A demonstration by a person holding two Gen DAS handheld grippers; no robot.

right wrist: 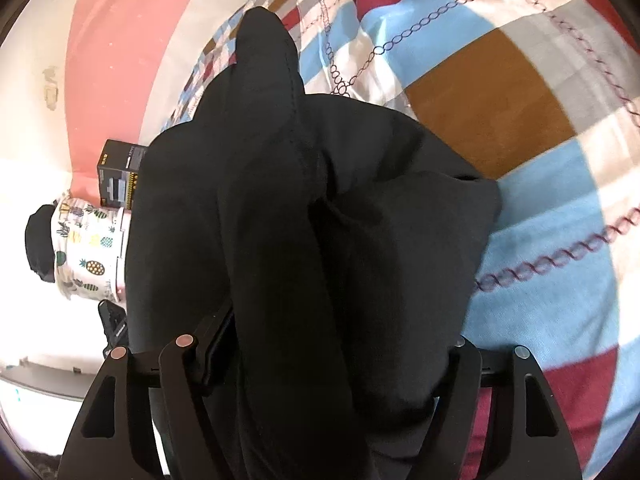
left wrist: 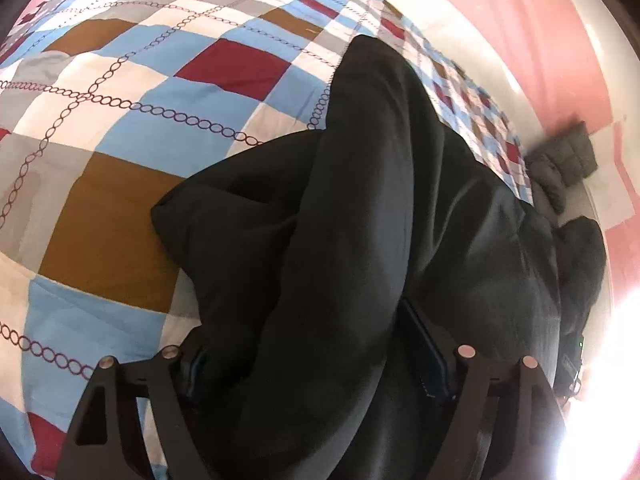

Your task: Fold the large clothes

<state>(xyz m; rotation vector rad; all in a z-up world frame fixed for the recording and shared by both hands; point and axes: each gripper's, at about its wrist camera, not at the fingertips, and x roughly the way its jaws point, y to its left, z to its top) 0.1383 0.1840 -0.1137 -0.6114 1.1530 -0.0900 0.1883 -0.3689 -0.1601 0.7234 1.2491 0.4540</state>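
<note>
The black garment point(left wrist: 360, 220) fills the middle of both views and lies in thick folds on the patchwork bedspread point(left wrist: 120, 120), which has blue, white, brown, grey and dark red squares crossed by printed chain lines. In the left wrist view the garment runs as a long ridge away from the camera, with one loose lobe spreading onto a brown square of the bedspread; beyond the garment's far side this view alone shows a dark grey folded item point(left wrist: 568, 156) near the pink wall point(left wrist: 540, 20), and strong white glare at the lower edge. The right wrist view alone shows, beside the garment point(right wrist: 320, 220), a black box point(right wrist: 120, 176) with small print, a pineapple-print cloth point(right wrist: 86, 248) with something black next to it, and the same pink wall point(right wrist: 108, 60) behind them; the bedspread point(right wrist: 520, 120) lies on the other side of the garment. The left gripper point(left wrist: 320, 360) has its jaws spread rather wide, and a thick bundle of the garment passes between its fingers and touches both of them. The right gripper point(right wrist: 324, 344) also stands fairly wide, with a fold of the garment filling the gap between its fingers and draping over one of them.
</note>
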